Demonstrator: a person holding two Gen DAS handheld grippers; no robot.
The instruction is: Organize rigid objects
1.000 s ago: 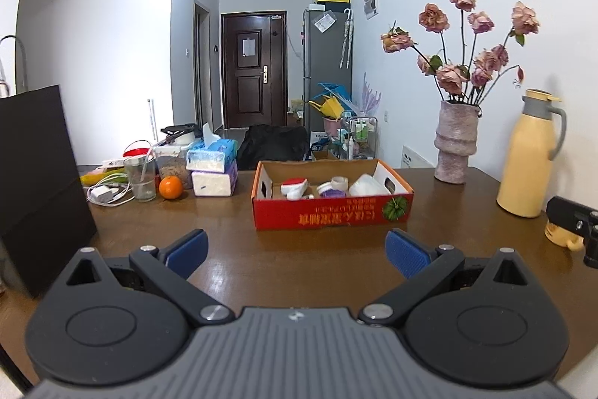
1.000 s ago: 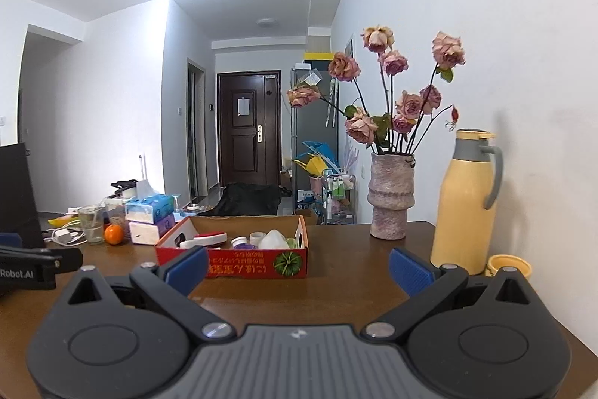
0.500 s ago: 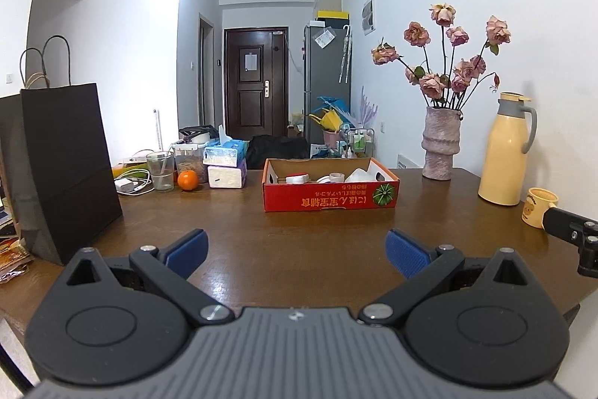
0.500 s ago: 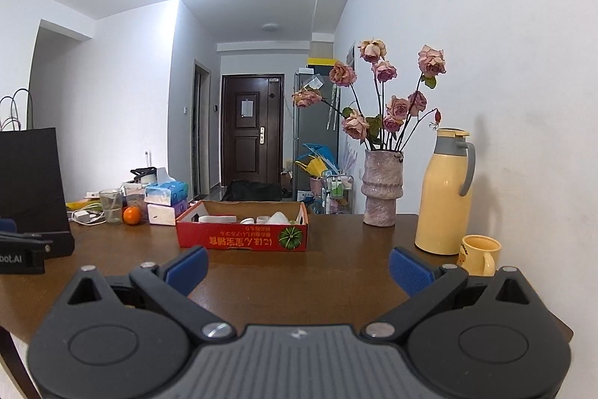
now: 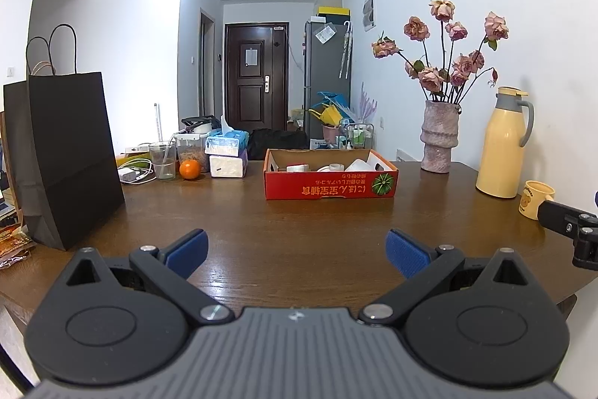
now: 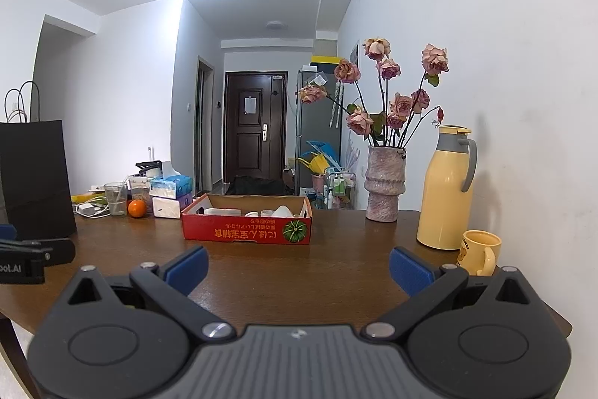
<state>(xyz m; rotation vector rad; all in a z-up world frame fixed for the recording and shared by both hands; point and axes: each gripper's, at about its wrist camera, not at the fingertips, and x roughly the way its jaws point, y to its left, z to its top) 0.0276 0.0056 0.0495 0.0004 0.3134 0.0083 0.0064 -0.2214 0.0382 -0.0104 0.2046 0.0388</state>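
Note:
A red cardboard box [image 5: 329, 187] [image 6: 246, 230] sits mid-table on the brown wooden table [image 5: 299, 223], holding several white items such as cups and a flat case. My left gripper [image 5: 295, 253] hovers open over the near part of the table, well short of the box, nothing between its blue pads. My right gripper [image 6: 297, 268] is also open and empty, near the table's front edge. A yellow mug [image 6: 480, 251] [image 5: 534, 199] stands beside a yellow thermos jug [image 6: 448, 189] [image 5: 502, 143] at the right. Part of the right gripper shows at the right edge of the left wrist view.
A black paper bag [image 5: 71, 156] stands at the left. Behind it lie a glass [image 5: 162, 159], an orange [image 5: 190, 169], tissue packs [image 5: 227, 154] and cables. A pink vase of dried roses [image 5: 439, 137] stands by the wall. The table's near edge is close below both grippers.
Both grippers have pulled back from the box toward the table's near edge, so the box looks smaller and the bag and mug have come into view. Both stay open.

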